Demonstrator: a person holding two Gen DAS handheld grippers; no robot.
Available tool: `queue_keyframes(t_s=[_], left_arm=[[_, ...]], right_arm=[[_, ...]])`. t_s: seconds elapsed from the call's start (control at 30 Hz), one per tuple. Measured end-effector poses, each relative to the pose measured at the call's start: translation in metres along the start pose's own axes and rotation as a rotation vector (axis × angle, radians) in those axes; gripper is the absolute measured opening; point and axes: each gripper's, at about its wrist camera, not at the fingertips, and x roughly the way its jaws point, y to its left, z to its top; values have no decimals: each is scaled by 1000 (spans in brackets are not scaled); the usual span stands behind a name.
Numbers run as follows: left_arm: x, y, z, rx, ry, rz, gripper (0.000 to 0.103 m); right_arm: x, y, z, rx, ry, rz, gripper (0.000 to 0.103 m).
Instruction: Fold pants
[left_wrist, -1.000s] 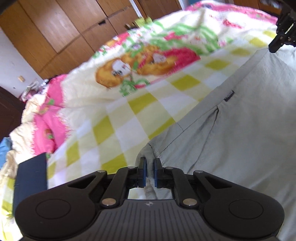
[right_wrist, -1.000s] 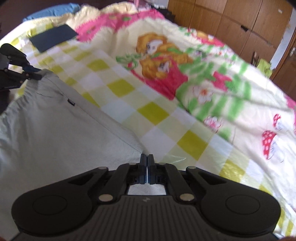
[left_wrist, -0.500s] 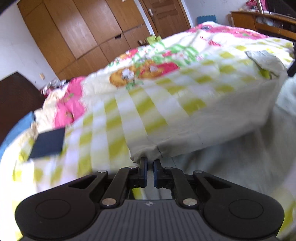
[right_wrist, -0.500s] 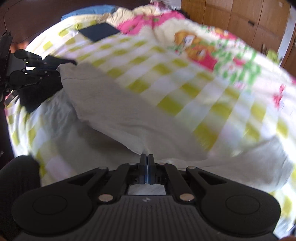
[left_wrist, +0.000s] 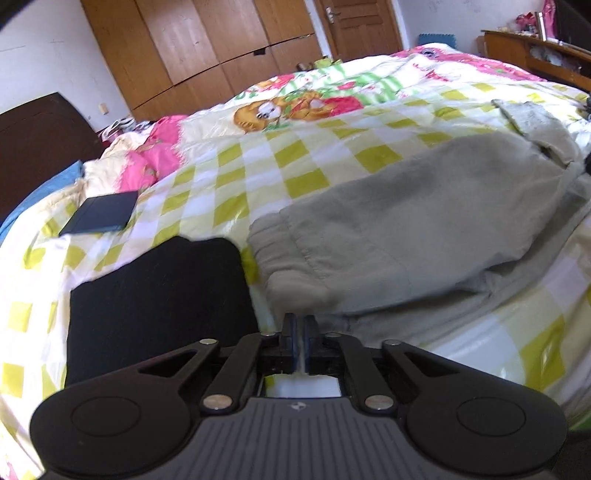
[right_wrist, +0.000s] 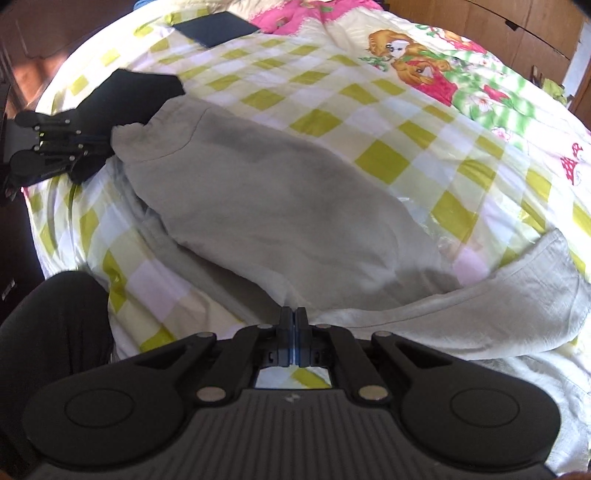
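Note:
Light grey pants (left_wrist: 424, 221) lie on the bed, their upper layer folded over toward me in a hanging sag; they also show in the right wrist view (right_wrist: 266, 206). My left gripper (left_wrist: 300, 325) is shut on the pants' elastic edge, its jaws nearly closed on the cloth. My right gripper (right_wrist: 293, 325) is shut on the other corner of the same edge. In the right wrist view the left gripper (right_wrist: 92, 142) shows at the far left, on the gathered waistband.
The bed has a yellow-checked cartoon quilt (left_wrist: 258, 158). A folded black garment (left_wrist: 155, 295) lies just left of the pants. A dark flat rectangle (left_wrist: 101, 218) lies farther left. Wooden wardrobes (left_wrist: 207, 48) stand behind the bed.
Both grippers have pulled the held edge of the pants up and back toward me, folding the top layer over the rest. The black garment has come into view.

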Motion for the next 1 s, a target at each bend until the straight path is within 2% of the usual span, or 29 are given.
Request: queue_keyframes(t_s=[0.17, 0.33, 0.37, 0.43, 0.5, 0.57, 0.6, 0.67, 0.73, 0.77, 0.83, 0.87, 0.9, 0.97, 1.0], left_arm=[[5, -3, -17, -11, 33, 10, 18], [-4, -8, -14, 29, 0, 48, 23], [-4, -9, -12, 48, -3, 49, 27], [-5, -14, -9, 95, -12, 42, 38], [-4, -18, -6, 129, -32, 46, 60], [1, -23, -3, 158, -39, 48, 69], [6, -24, -2, 162, -34, 46, 70], [16, -23, 0, 146, -19, 34, 69], [23, -22, 0, 121, -2, 24, 55], [24, -20, 0, 105, 7, 15, 44], [22, -15, -1, 72, 0, -5, 37], [20, -12, -1, 60, -3, -5, 35], [17, -10, -2, 49, -10, -8, 34], [10, -7, -3, 40, -25, -11, 31], [6, -6, -4, 36, -28, -9, 25]], right_arm=[[19, 15, -12, 3, 46, 49, 0], [24, 31, -18, -63, 33, 3, 3], [22, 35, -17, -88, 15, -12, 7], [19, 47, -13, -160, -32, -29, 7], [21, 57, -5, -212, -65, -2, 11], [28, 68, 4, -251, -85, 26, 18], [34, 75, 10, -279, -93, 33, 21], [44, 86, 20, -317, -119, 37, 24], [55, 94, 31, -333, -139, 43, 26], [63, 97, 37, -341, -135, 45, 26], [77, 102, 45, -354, -125, 31, 20], [82, 102, 50, -342, -107, 31, 4], [84, 102, 55, -318, -96, 35, 0], [77, 102, 59, -296, -106, 43, 0], [71, 104, 59, -306, -117, 37, 0]])
